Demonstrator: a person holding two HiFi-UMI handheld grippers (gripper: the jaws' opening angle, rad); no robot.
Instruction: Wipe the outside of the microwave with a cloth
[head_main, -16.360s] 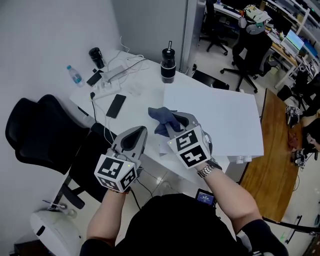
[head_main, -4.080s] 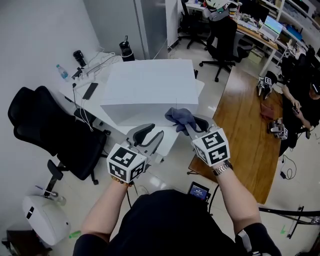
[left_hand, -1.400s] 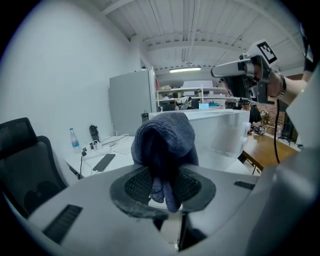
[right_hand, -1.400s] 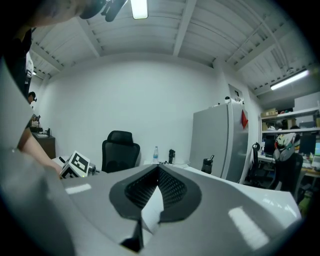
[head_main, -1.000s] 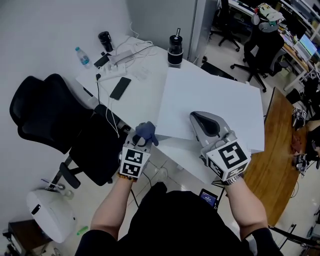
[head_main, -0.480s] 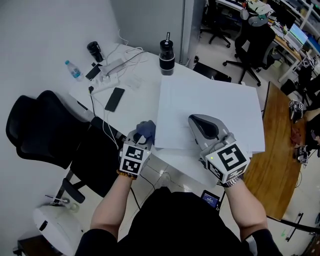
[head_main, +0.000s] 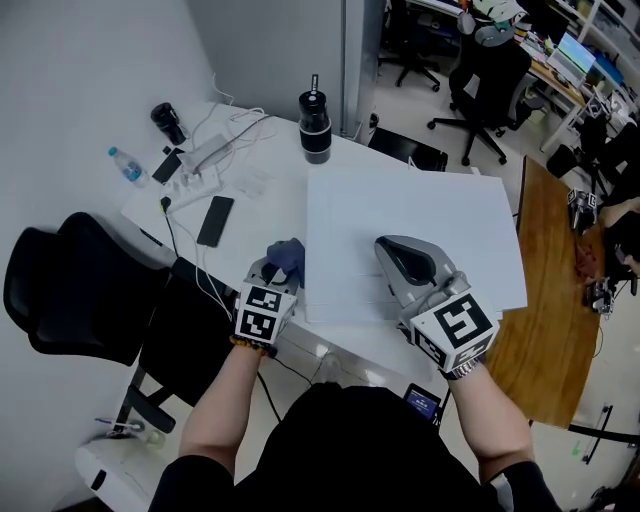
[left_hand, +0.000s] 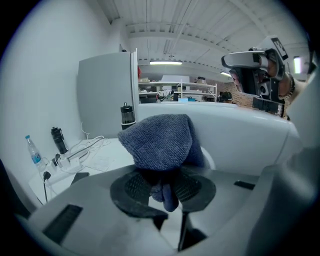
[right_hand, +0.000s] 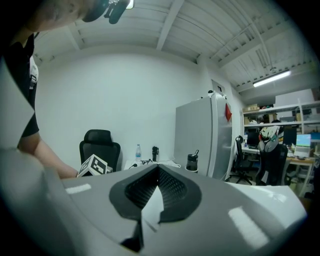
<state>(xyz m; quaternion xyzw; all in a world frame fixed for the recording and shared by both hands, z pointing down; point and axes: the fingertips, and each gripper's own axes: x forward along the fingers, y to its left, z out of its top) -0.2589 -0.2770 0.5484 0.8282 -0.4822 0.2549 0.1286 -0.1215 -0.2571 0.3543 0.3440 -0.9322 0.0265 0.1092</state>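
Observation:
The microwave (head_main: 420, 215) is a white box on the white desk, seen from above in the head view. A blue cloth (head_main: 288, 256) is pinched in my left gripper (head_main: 278, 268), which sits against the microwave's left side about midway along it. In the left gripper view the cloth (left_hand: 160, 140) bulges up over the two pads of that gripper (left_hand: 162, 187), with the microwave's white wall (left_hand: 245, 140) just behind it. My right gripper (head_main: 392, 248) lies over the microwave's top near its front edge. In its own view that gripper (right_hand: 159, 172) is shut with nothing between its pads.
On the desk left of the microwave lie a phone (head_main: 215, 220), a power strip with cables (head_main: 195, 160), a water bottle (head_main: 125, 165) and a black tumbler (head_main: 315, 130). A black office chair (head_main: 70, 290) stands at the left, a wooden table (head_main: 540, 300) at the right.
My left gripper has slid the cloth from the microwave's near left corner farther along its left side. The right gripper has shifted slightly over the top.

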